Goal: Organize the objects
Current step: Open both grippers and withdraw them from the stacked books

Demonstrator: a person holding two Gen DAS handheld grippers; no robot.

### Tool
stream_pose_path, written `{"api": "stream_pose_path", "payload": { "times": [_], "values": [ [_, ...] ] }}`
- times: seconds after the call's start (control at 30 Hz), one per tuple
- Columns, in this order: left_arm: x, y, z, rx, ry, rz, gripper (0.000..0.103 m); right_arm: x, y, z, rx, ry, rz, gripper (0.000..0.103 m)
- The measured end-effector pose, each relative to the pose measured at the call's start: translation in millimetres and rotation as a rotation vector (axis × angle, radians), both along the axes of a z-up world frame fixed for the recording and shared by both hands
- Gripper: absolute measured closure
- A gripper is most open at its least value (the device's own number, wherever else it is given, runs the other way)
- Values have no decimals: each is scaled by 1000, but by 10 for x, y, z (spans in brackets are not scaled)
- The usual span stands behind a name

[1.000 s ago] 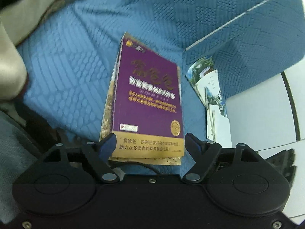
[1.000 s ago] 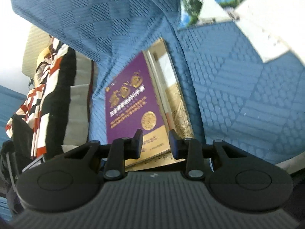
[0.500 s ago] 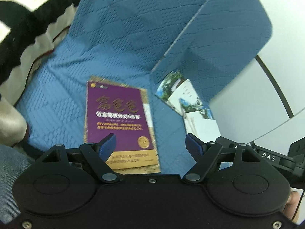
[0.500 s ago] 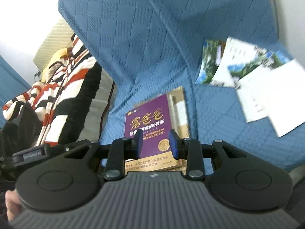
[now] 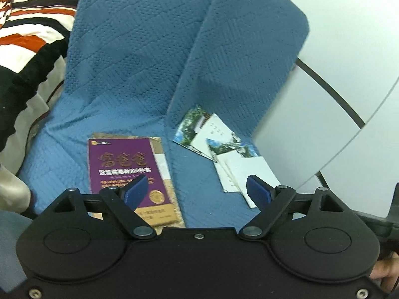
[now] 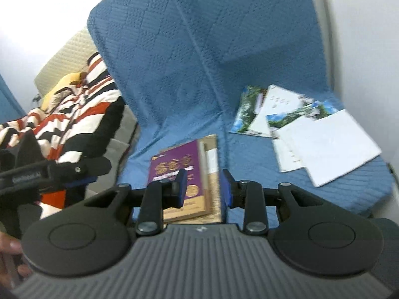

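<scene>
A: On the blue quilted sofa seat, where does the purple book lie?

B: Flat, cover up, on top of a tan book whose edge shows along its right side. Its long axis runs from the seat's front edge toward the backrest, with the title end toward the backrest and the gold seal toward the cameras.

A: And the tongs?

B: The left tongs stand wide, the jaws having just been opening, with nothing between them; they hang above the seat, clear of the book. The right tongs stand at a narrow gap, empty too, seen over the book's lower end without touching it.

A: What surrounds it?

B: A blue quilted cover drapes the whole sofa, backrest and armrest alike. To the right, well apart from the books, a loose fan of pamphlets and white sheets lies overlapping by the armrest. To the left, a striped red, black and white blanket is heaped on a beige cushion. Pale wall panels rise beyond the armrest.

A: Anything on top of the book?

B: Nothing rests on it.
</scene>
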State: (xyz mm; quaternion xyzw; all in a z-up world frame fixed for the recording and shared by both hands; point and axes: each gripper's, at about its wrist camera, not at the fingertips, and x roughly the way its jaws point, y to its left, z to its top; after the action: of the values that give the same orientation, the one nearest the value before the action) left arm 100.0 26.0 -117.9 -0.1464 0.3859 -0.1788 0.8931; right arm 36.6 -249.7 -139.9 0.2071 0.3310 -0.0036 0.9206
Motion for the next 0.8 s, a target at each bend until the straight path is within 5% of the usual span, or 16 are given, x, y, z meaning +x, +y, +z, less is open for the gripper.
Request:
{"api": "stream_pose_path", "payload": {
  "times": [0.47,0.6,0.7,0.8],
  "values": [
    [-344,-630,-176,15,34,-99,2,-630,-138,-165,-80,48,-126,68],
    [-392,-723,-193,7,36,-97,1,-742,-225,-196,-85,48,-152,51],
    [-390,-786,-215,8,41,-87,1,-791,-290,-233,-81,49,-160,18],
    [-380,-850,-237,5,50,-86,1,-828,-364,-258,-82,51,-174,17]
  ]
}}
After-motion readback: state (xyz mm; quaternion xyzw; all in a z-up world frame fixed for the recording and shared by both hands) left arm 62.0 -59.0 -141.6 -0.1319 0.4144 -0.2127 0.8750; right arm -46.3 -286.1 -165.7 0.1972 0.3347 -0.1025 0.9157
